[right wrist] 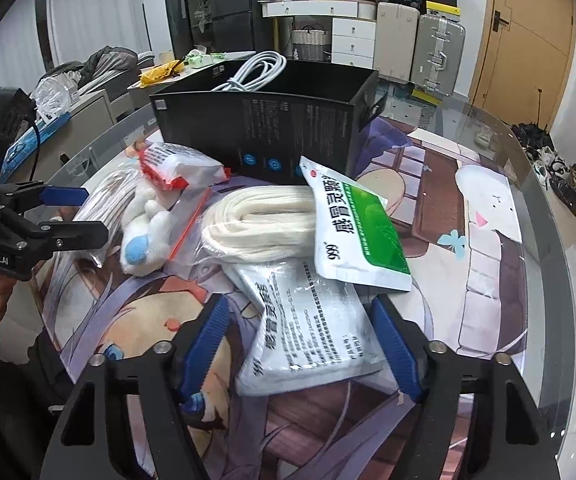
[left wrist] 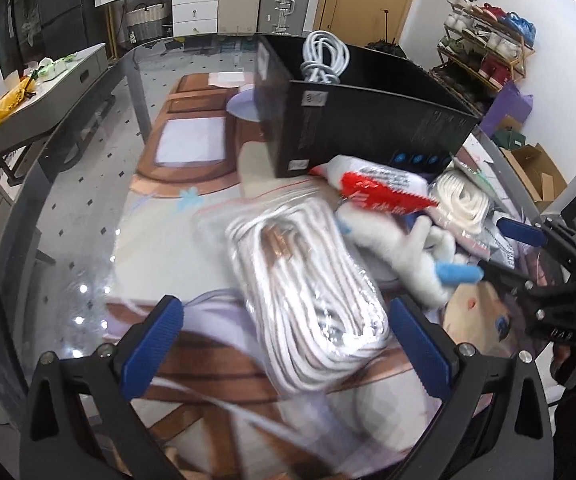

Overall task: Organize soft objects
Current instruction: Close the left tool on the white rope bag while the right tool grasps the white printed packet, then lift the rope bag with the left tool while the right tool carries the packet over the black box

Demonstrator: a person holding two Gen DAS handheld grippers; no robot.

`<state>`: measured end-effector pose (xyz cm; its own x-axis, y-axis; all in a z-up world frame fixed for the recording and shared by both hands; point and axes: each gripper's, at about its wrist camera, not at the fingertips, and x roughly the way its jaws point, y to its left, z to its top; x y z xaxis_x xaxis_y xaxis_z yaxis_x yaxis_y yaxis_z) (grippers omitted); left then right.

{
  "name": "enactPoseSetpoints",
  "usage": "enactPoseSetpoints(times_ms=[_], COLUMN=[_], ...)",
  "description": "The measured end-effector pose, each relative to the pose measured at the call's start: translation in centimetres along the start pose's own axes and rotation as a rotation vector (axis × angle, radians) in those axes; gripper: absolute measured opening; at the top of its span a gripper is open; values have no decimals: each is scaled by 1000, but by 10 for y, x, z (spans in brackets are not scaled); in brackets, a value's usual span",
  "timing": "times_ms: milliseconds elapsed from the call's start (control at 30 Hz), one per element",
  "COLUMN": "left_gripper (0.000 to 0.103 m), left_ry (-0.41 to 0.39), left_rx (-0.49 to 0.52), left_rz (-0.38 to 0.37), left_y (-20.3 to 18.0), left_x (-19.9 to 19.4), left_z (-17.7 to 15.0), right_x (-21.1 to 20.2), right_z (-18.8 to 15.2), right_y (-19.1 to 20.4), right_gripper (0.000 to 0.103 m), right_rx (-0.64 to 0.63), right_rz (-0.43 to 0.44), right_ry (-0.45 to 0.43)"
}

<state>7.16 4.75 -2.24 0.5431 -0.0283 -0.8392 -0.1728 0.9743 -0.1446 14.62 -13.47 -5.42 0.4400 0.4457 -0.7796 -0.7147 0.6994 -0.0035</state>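
I am mid-sort, with soft items piled in front of a black box (right wrist: 271, 136) at 12 o'clock that already holds a white cable (right wrist: 255, 70). My left gripper (left wrist: 288, 344) is spread wide around a bagged coil of white cord (left wrist: 308, 292), not yet pinching it. My right gripper (right wrist: 300, 344) is also spread, straddling a flat white pouch (right wrist: 308, 336). A plush toy (right wrist: 143, 240) lies at 10 o'clock. Next, I judge, the left jaws should close on the bag and lift it toward the box.
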Motion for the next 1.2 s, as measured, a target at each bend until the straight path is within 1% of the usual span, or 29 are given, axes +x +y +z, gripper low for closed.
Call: enactPoseSetpoints(times_ms=[67,167,300,333,367,400,433,467,500,567,667,767,967,1200], left_gripper=[103,102,101,97,89,84,74,61,55,50,46,44,43,43], left_ry=[-4,-17,-34,-49,-61,-72,-87,-95,-104,-112,-126,-133,-148,-185], left_rx=[-5,-7,59,73,83,93,101,103,105,98,91,80,74,70], left_rz=[3,5,50,64,75,85,80,76,76,62,43,25,11,-1], left_y=[5,7,-1,-3,-4,-5,-5,-5,-5,-3,-1,-1,-1,-1], left_x=[-1,-1,3,2,2,1,-1,-3,-5,-6,-8,-11,-15,-27], left_z=[-1,-1,-5,-6,-7,-8,-8,-9,-9,-9,-11,-12,-14,-14], right_x=[-1,-2,-2,-3,-3,-5,-6,-7,-9,-13,-16,-19,-26,-35], right_z=[-1,-1,-2,-2,-3,-4,-4,-6,-7,-11,-14,-18,-24,-29], right_y=[3,5,7,8,9,11,12,14,15,19,24,29,33,36], right_gripper=[63,61,58,56,53,52,50,48,47,44,40,38,36,33], right_rx=[-5,-2,17,17,17,14,13,13,12,6,-4,-18,-24,-30], right_rz=[3,3,-8,-11,-14,-17,-22,-29,-34,-47,-60,-68,-65,-59], right_ry=[-4,-5,-7,-8,-7,-7,-8,-8,-9,-12,-18,-21,-34,-49])
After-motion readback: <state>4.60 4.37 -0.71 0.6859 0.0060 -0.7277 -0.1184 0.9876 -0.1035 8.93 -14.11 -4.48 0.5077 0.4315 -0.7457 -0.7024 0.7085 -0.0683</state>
